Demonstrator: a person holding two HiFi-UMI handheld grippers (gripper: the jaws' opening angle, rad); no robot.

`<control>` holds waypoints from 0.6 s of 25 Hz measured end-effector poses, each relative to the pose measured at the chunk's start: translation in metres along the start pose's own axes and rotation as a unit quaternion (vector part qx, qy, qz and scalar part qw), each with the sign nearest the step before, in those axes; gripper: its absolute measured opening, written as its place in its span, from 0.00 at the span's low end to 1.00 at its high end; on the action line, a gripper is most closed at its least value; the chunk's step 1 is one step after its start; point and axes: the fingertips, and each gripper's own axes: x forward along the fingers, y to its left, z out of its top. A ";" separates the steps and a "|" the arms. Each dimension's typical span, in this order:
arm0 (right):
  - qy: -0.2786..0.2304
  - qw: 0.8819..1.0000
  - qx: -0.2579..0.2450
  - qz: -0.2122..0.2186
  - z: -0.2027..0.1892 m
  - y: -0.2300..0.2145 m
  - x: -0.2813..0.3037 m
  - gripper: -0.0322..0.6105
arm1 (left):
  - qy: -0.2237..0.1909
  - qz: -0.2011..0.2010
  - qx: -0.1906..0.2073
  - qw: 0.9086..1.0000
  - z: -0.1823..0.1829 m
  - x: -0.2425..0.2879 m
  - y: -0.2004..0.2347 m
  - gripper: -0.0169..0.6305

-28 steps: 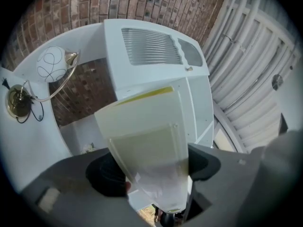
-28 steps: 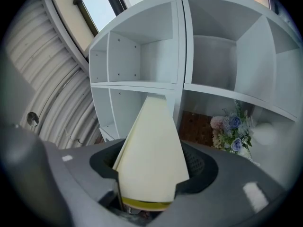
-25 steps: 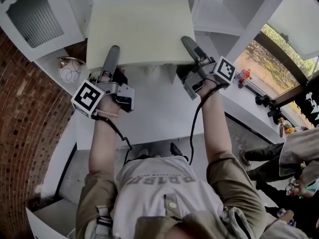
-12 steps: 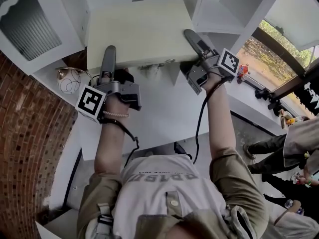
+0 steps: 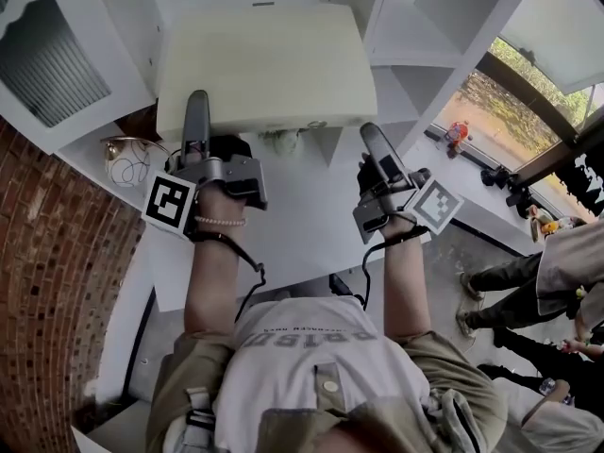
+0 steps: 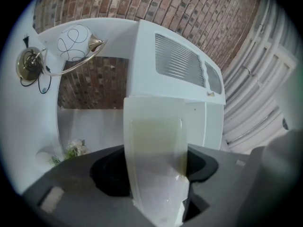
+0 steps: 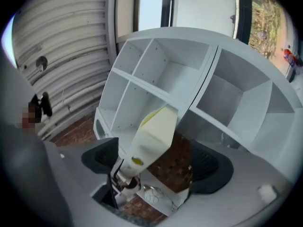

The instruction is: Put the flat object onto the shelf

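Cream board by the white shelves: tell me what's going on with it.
A person with a claw in each hand is putting a flat cream board onto the white shelf unit. The left claw is clamped on the board's near edge, its jaws having just closed a little. The right claw is open and clear of the board, its jaws having just opened, with nothing between them. Whether the board already rests on the shelf is unclear.

Board [image 5: 264, 64] pale cream, yellowish at one edge; shelf [image 5: 429, 17] plain white; wall [image 5: 47, 281] red-brown brick, pale mortar lines; globe [image 5: 125, 163] white with thin black loops, brass stand; left gripper [image 5: 195, 102] and right gripper [image 5: 370, 135] dark grey, cubes [image 5: 170, 203] white with black squares; sleeves [image 5: 179, 376] olive.
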 end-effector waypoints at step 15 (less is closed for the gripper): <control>0.063 0.994 0.071 0.049 -0.085 0.029 0.071 0.43 | 0.063 -0.032 0.033 0.997 -0.009 0.009 -0.005 0.56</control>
